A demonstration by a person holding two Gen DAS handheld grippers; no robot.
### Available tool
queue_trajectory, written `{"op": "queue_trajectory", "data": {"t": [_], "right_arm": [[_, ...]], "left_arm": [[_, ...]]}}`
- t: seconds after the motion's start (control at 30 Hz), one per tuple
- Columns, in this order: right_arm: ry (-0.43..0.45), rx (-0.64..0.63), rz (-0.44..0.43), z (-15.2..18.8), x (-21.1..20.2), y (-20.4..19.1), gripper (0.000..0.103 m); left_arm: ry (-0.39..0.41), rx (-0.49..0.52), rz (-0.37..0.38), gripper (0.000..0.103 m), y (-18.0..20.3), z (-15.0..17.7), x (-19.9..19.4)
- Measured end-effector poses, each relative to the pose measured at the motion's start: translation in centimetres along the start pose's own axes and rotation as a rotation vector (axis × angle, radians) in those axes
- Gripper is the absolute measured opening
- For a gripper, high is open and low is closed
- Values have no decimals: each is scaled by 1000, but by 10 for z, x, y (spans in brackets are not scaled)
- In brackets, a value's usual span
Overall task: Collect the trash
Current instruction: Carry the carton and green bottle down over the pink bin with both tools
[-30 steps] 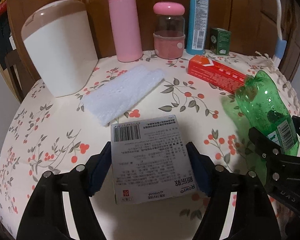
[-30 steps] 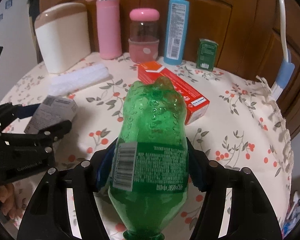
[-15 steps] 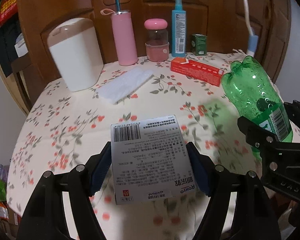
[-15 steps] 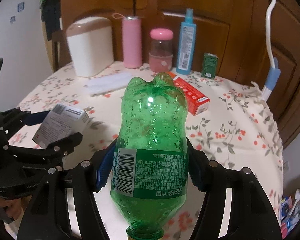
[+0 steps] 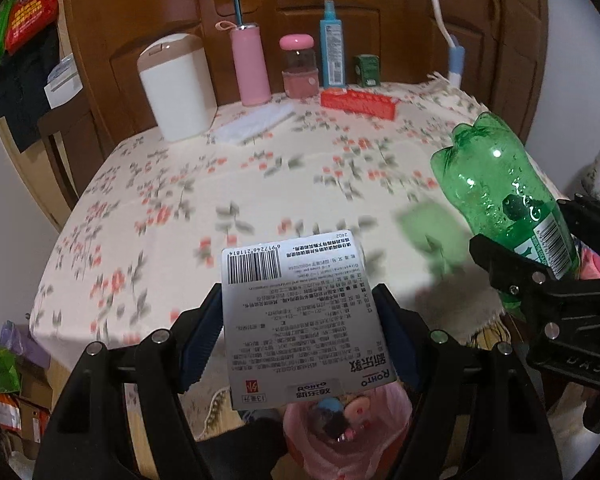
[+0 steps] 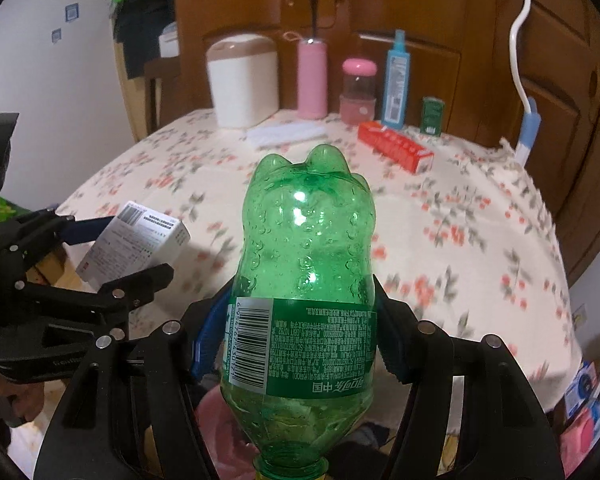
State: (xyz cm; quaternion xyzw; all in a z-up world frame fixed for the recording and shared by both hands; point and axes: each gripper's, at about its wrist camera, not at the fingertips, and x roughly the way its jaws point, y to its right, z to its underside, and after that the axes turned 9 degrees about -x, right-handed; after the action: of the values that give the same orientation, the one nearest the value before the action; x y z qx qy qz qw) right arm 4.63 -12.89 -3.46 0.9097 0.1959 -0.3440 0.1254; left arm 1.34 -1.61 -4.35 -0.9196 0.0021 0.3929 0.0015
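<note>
My left gripper [image 5: 300,320] is shut on a small grey-white carton [image 5: 300,320] printed with a barcode; the carton also shows in the right wrist view [image 6: 134,240]. It hangs past the near table edge, above a pink-lined trash bin [image 5: 344,428]. My right gripper [image 6: 296,332] is shut on an empty green plastic bottle [image 6: 306,280], held base forward and cap toward the camera. The bottle also shows in the left wrist view [image 5: 496,196], at the right beside the table edge.
A round table with a floral cloth [image 5: 260,184] carries a white lidded bin [image 5: 176,88], a white cloth [image 5: 256,122], a pink flask [image 5: 250,66], a pink-lidded jar [image 5: 298,66], a blue spray bottle [image 5: 331,46], a green box [image 5: 367,70] and a red box [image 5: 358,104]. Wooden doors stand behind.
Both grippers have pulled back and up from the table with the carton and bottle still held. The table edge and the pink bin below have come into view.
</note>
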Motion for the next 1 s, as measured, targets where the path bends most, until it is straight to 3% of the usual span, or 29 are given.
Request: {"op": "queue_trajectory", "data": {"t": [0.23,0.43,0.73,1.0], "right_arm": [[-32,-5,-39,54,-15,-36,63],[-98,-4,-79,101,-4,-61,63],[-253,0,-128,168,62,-81,63],[-396,-23,-173,222,146,-101,63]], "left_arm": [[-44,35,3,73,6,62,-13],[-132,37,-8,73,7,113,11],[-275,52,-91,73,0,178,87],[-390,47,-124,73,-15,212,160]]}}
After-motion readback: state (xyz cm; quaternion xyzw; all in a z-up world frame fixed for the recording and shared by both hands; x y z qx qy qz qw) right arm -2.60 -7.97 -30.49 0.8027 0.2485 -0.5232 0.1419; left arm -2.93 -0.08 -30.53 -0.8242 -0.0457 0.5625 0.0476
